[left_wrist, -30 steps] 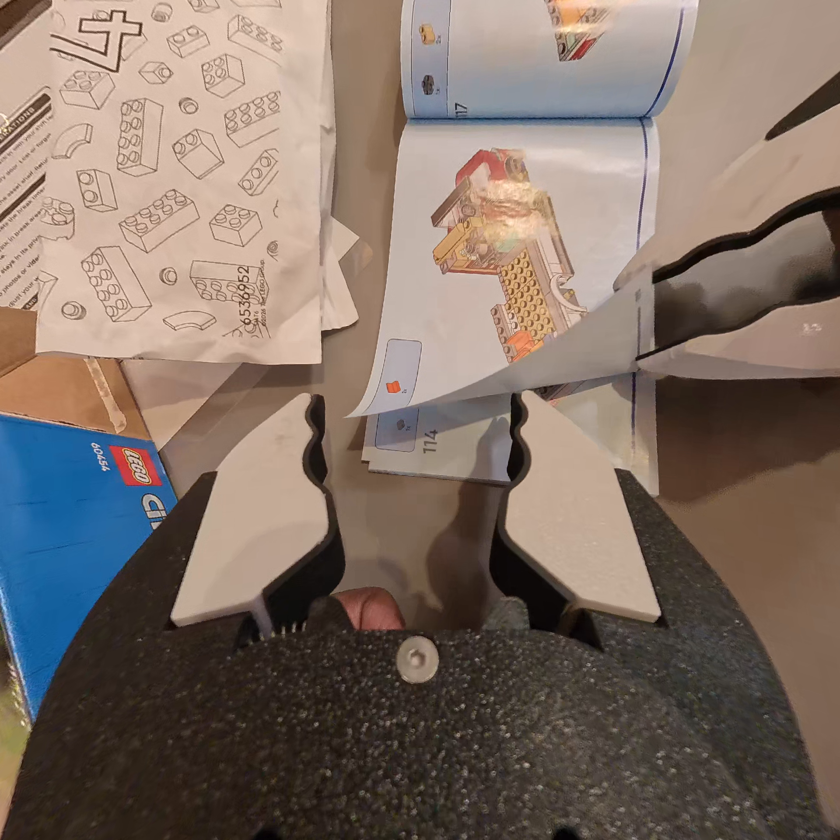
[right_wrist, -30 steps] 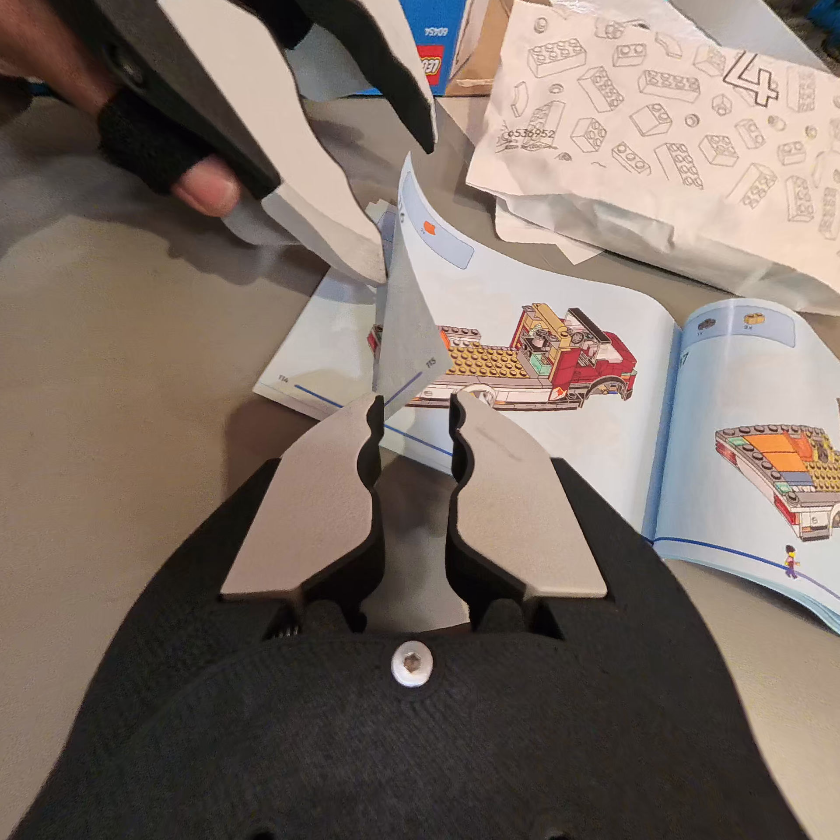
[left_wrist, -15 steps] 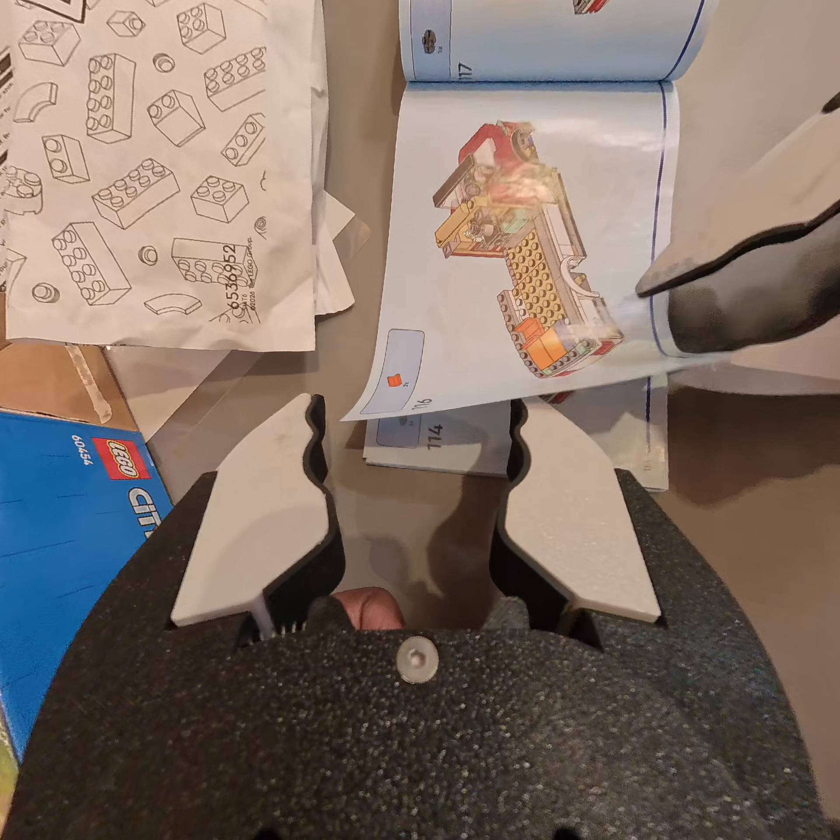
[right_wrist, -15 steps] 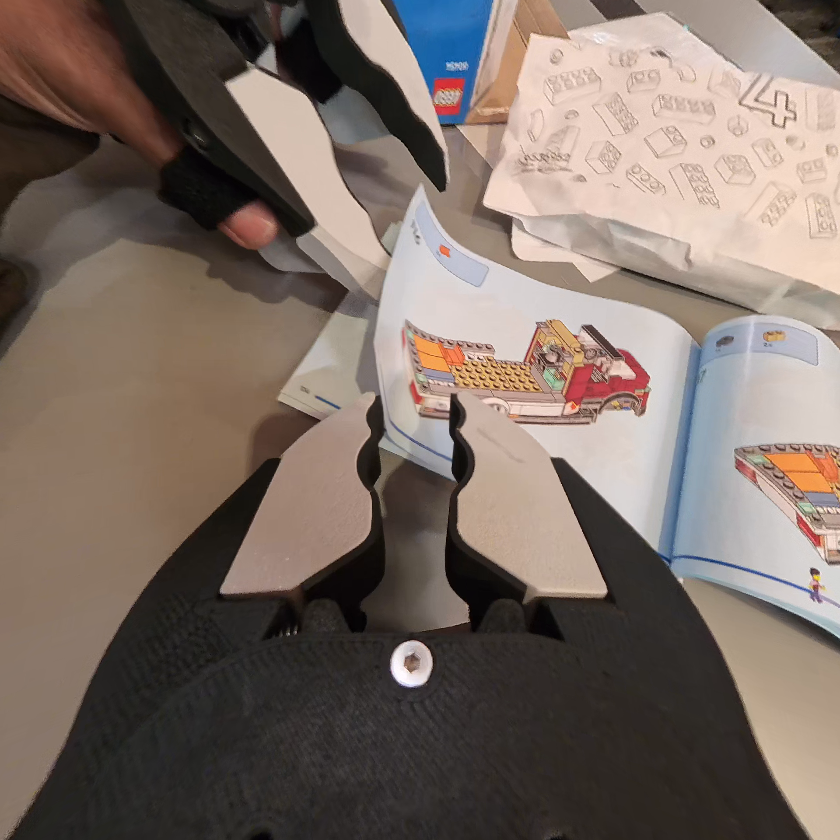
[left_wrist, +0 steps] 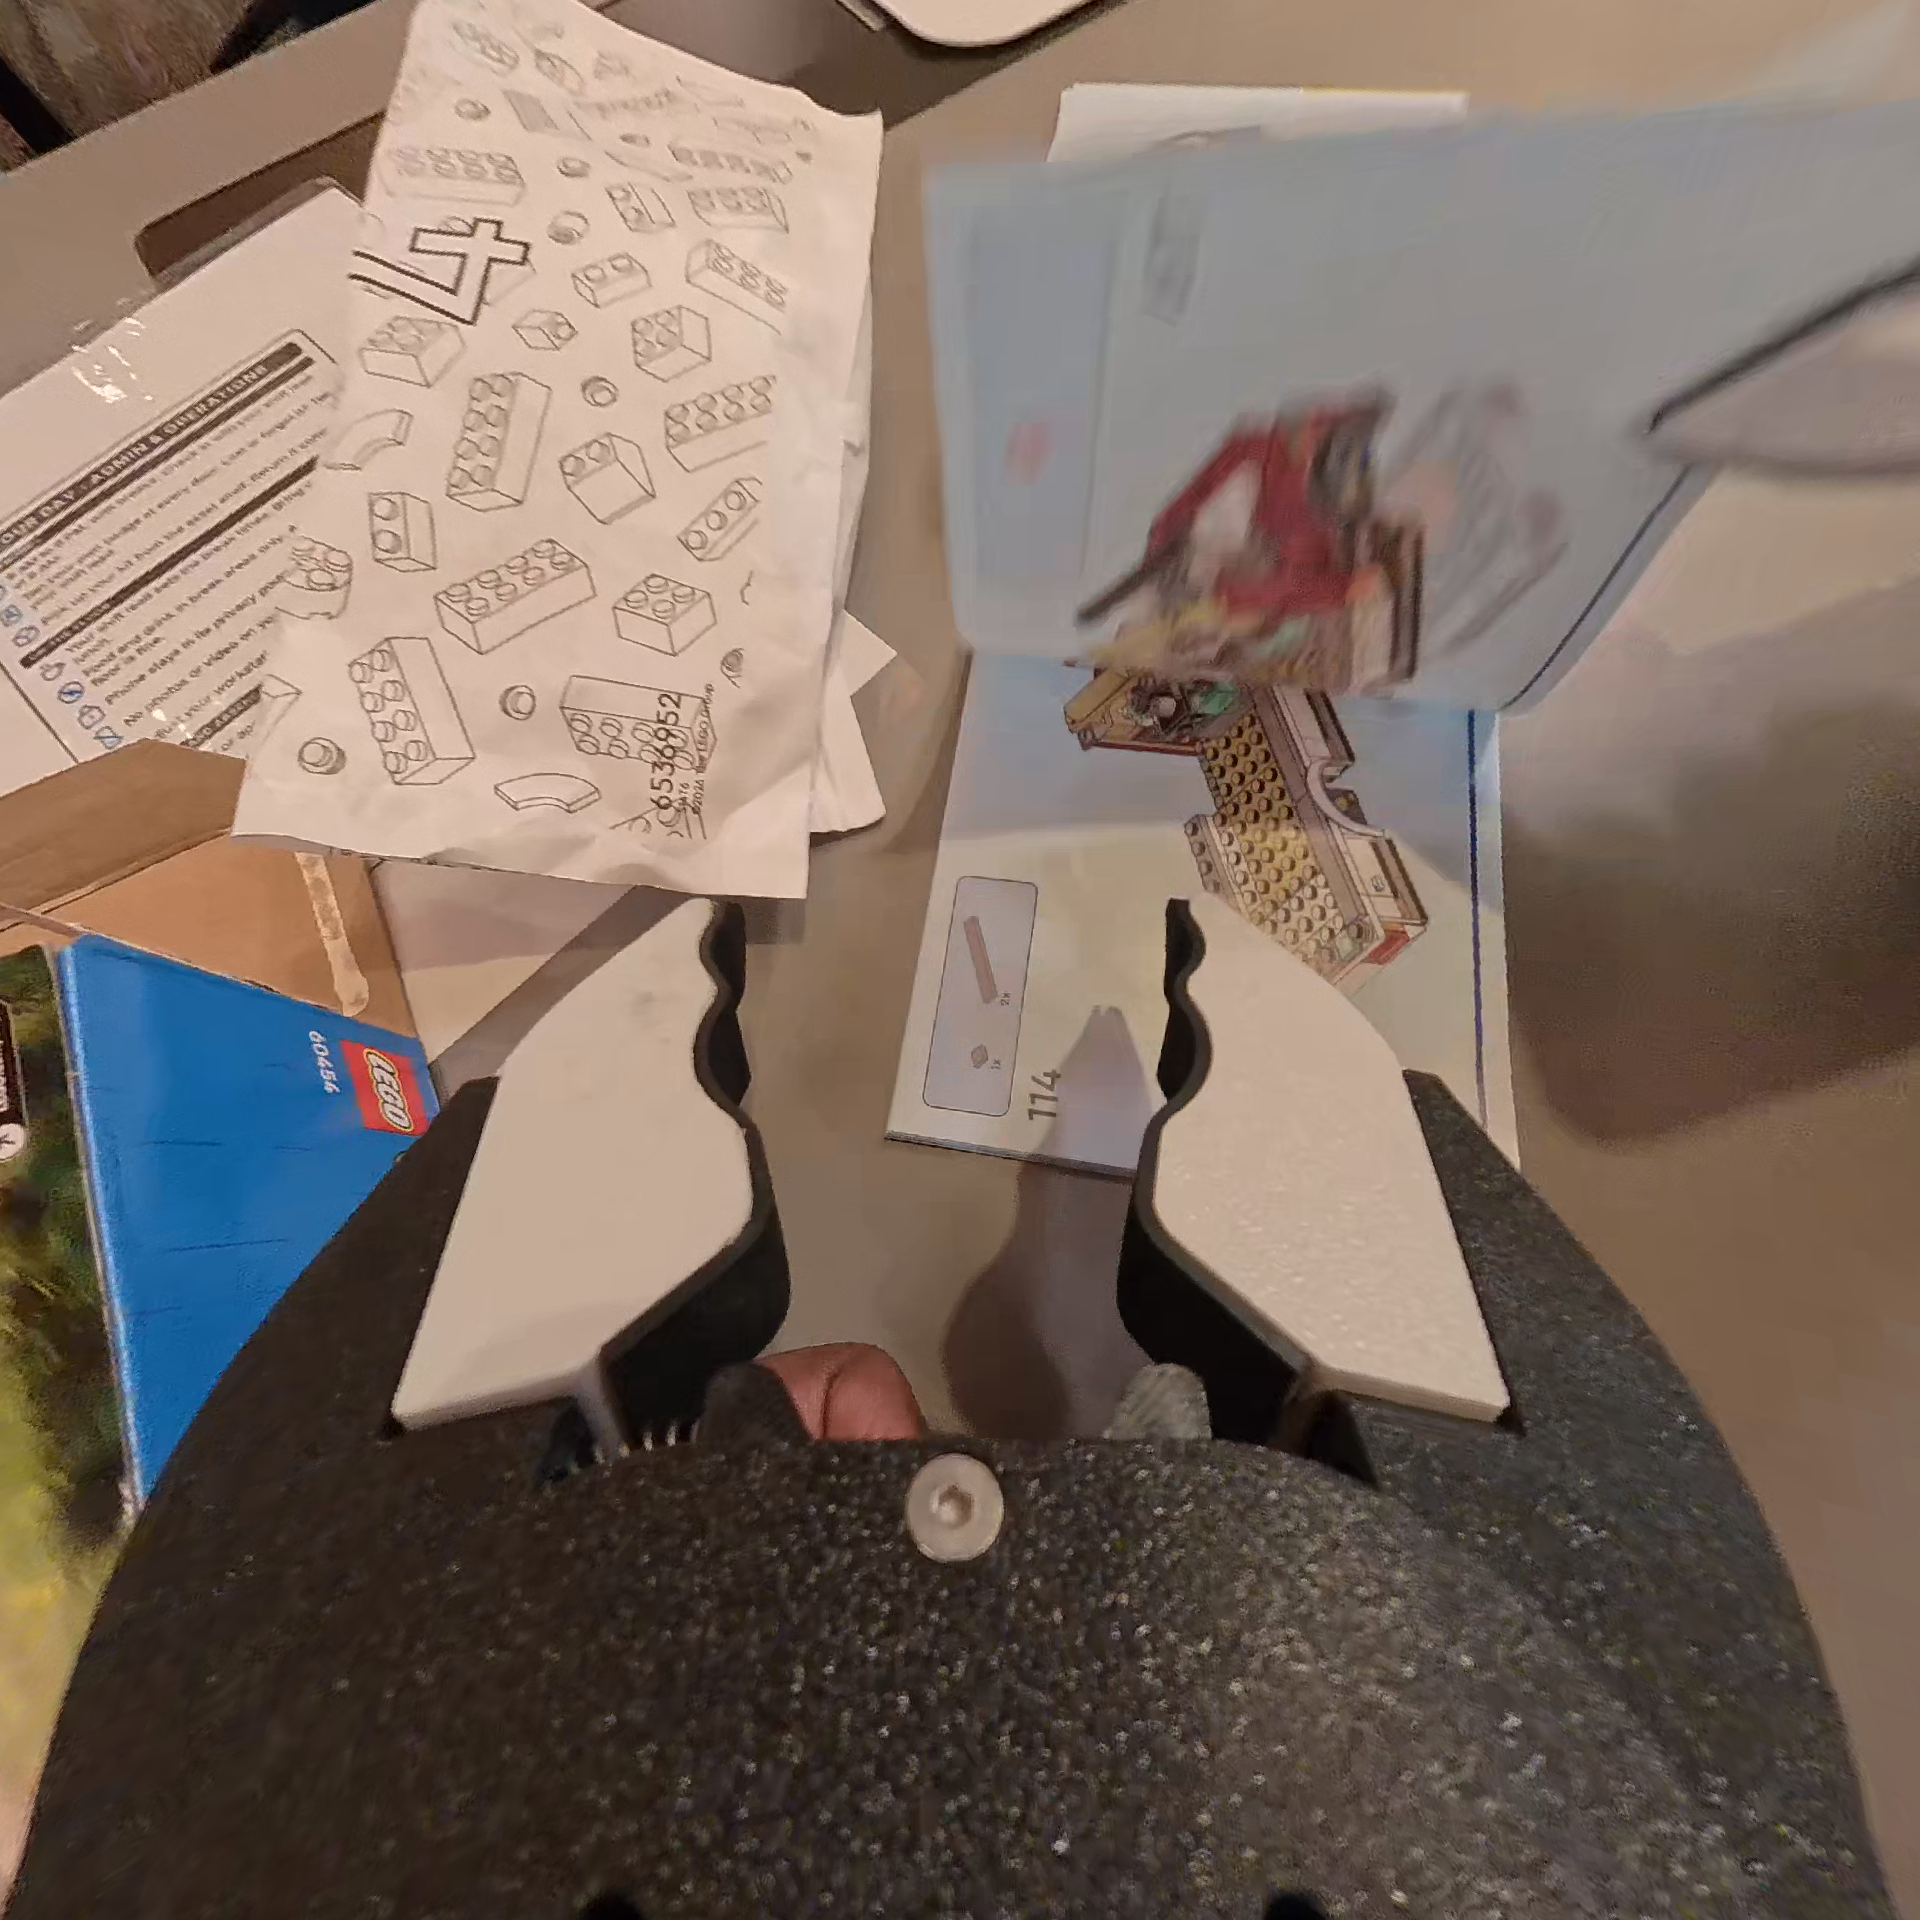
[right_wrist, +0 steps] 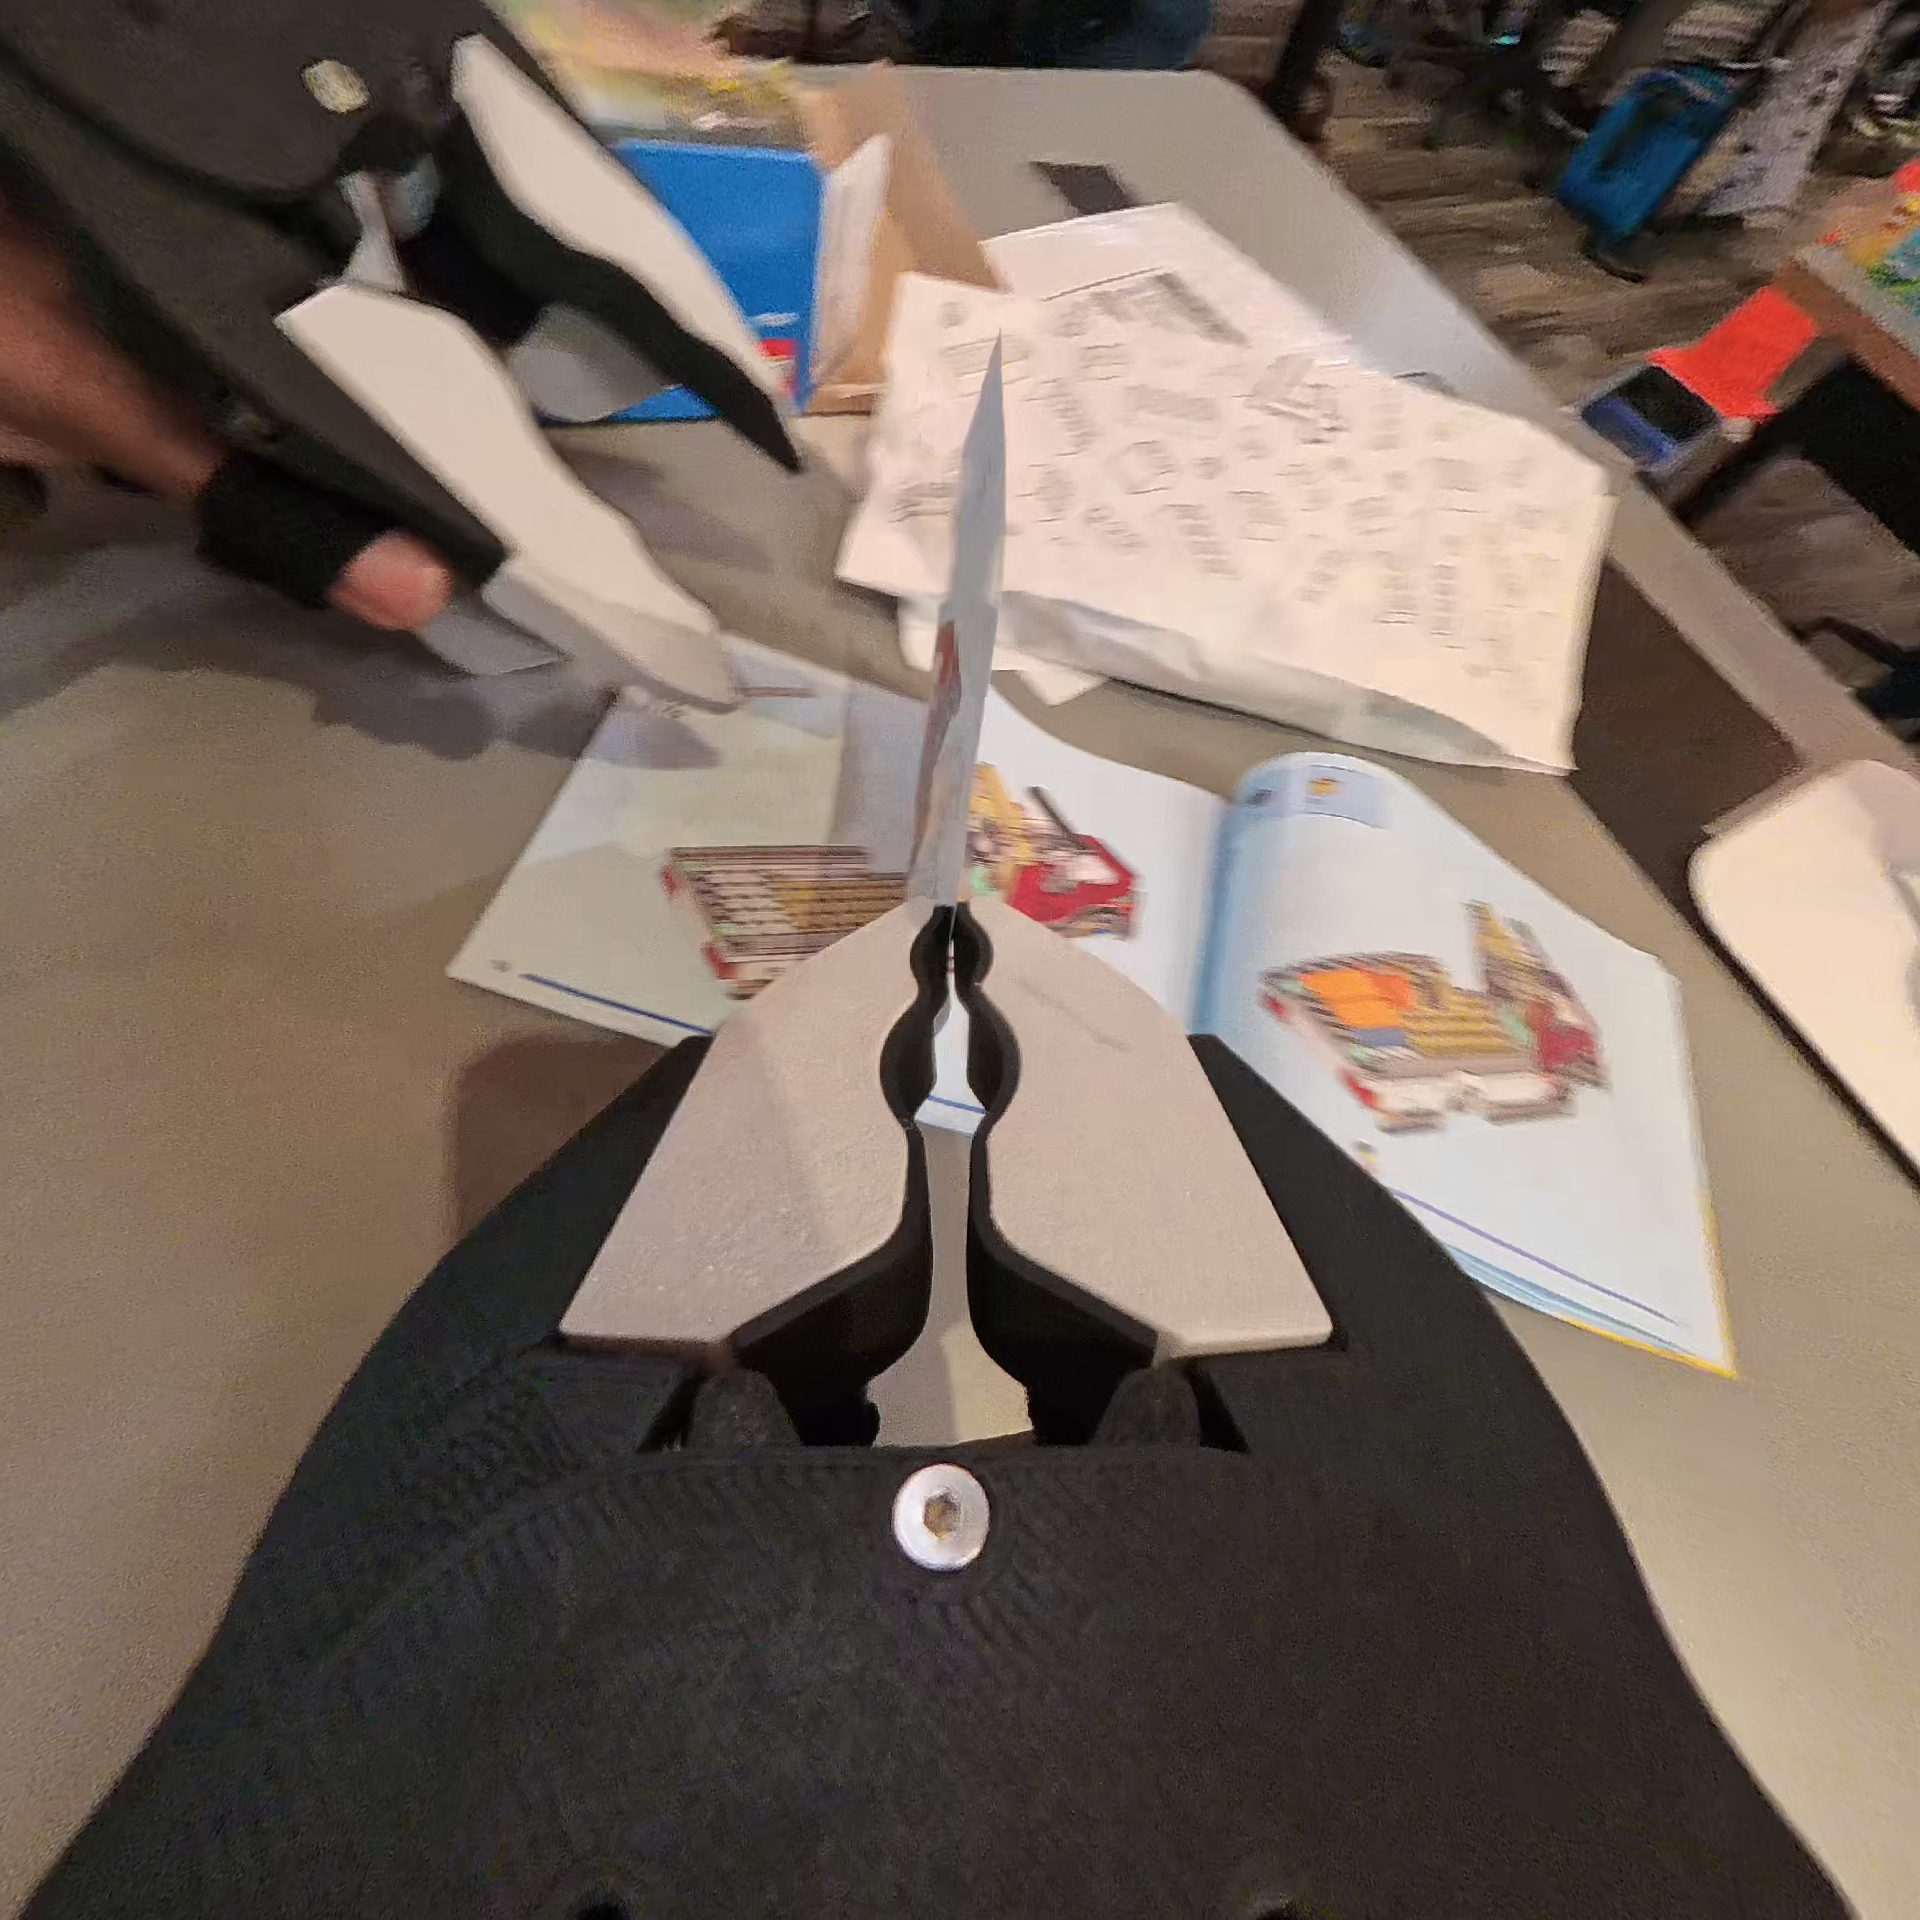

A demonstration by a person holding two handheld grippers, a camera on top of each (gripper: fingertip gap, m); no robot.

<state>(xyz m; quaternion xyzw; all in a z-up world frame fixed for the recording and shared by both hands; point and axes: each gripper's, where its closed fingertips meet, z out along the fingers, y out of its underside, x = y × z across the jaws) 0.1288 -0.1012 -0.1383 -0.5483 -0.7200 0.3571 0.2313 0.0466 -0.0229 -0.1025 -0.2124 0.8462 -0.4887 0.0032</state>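
We work at a grey table (right_wrist: 260, 935) strewn with paper, in a room with clutter beyond its far edge. On it lies an open booklet (right_wrist: 1455, 862), and one page (right_wrist: 961, 665) of it stands upright, pinched at its edge between the closed tips of the right gripper (right_wrist: 951, 914). The left gripper (left_wrist: 940, 914) hangs wide open over the booklet's near corner, holding nothing. We judge the thin page could tear at the spine or slip from the pinch if we pull hard, since nothing pins the booklet down. The right view shows the page edge-on in the grip; the left view shows its printed face, blurred, plus the white sheet (left_wrist: 582, 499) and blue box (left_wrist: 229, 1143) beside it.
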